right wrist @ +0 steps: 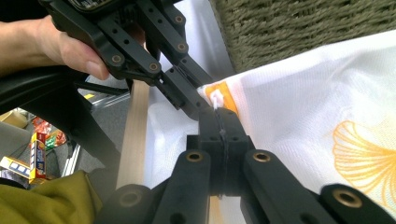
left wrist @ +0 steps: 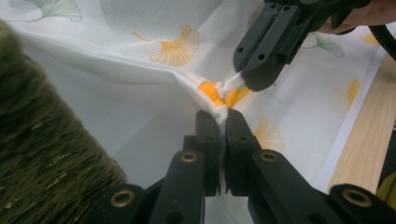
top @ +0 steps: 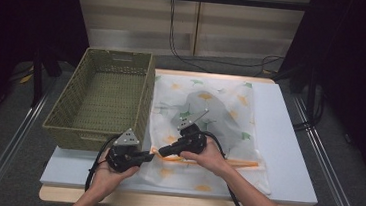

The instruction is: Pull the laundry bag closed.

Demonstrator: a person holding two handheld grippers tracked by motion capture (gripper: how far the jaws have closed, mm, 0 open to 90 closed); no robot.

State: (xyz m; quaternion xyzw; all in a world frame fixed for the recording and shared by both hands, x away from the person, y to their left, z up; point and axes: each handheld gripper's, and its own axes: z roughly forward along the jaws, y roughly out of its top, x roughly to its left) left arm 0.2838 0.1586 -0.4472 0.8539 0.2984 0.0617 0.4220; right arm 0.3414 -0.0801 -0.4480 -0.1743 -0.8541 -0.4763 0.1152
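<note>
Table (top: 286,157): a pale blue-grey top with a light wood front edge, seen from above; dark floor and a wood-panelled wall lie beyond it.
Basket (top: 102,101): an olive-green woven box with an open top, standing on the left part of the table; its right wall sits just beside the white bag.
Mesh bag (top: 215,111): a flat white mesh bag printed with orange and green ginkgo leaves, spread over the middle of the table; a darker shape shows through its upper half, too dim to identify.
Zipper (top: 238,163): an orange strip running along the near edge of the bag, from the grippers out to the right.
Left gripper (top: 150,156): held in the person's left hand at the near left corner of the bag, in front of the basket; its jaws are pressed together on a pinch of the white mesh right at the orange zipper end (left wrist: 211,91), with the fabric lifted into a small ridge.
Right gripper (top: 161,152): held in the person's right hand, pointing left toward the other gripper, tips almost meeting; its jaws are pressed tight on the small white zipper pull (right wrist: 216,99).
Cables: a black cable loops from each gripper back toward the person.
</note>
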